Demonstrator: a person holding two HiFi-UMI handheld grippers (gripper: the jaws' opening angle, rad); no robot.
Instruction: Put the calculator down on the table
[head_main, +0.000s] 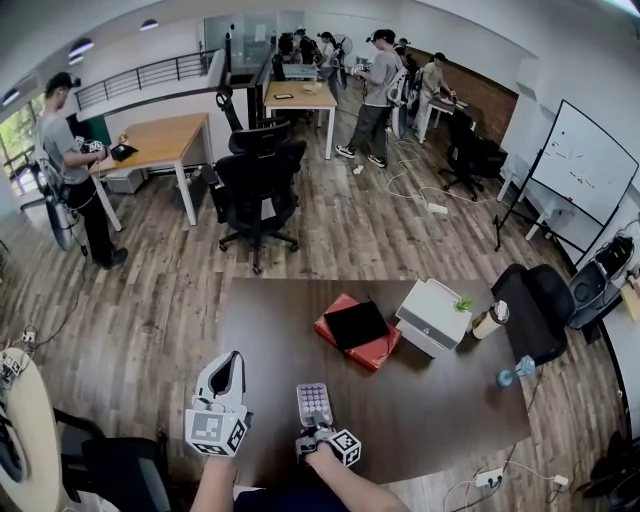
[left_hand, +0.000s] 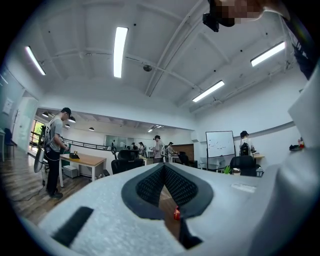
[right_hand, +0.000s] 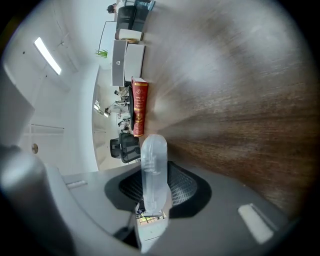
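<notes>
Now, head view, calculator (head_main: 314, 403): a small pale slab with rows of pinkish keys facing up. It sits on the near side of the red book (head_main: 372, 352), well apart from it, over bare brown surface (head_main: 440, 400).
Head view, right tongs (head_main: 314, 432): clamped on the calculator's near end, so its far end points toward the red book. Whether it already touches the surface I cannot tell.
Head view, left tongs (head_main: 232, 362): level beside the calculator, on the side farther from the red book, tips together and holding nothing.
Left gripper view, left tongs (left_hand: 164, 187): the 2 jaws meet at their tips with nothing between them.
Right gripper view, calculator (right_hand: 152, 170): seen edge-on, thin frosted see-through plastic with a rounded far end aimed at the red book (right_hand: 139, 107).
Right gripper view, right tongs (right_hand: 154, 186): 2 jaws pressing the calculator's flat faces, with the wood grain (right_hand: 240, 100) close alongside.
Handling: probably light and stiff, with a smooth shell that could slip.
Hold: gripping 1 short end, as here, looks sound because it leaves the body free to lie flat.
</notes>
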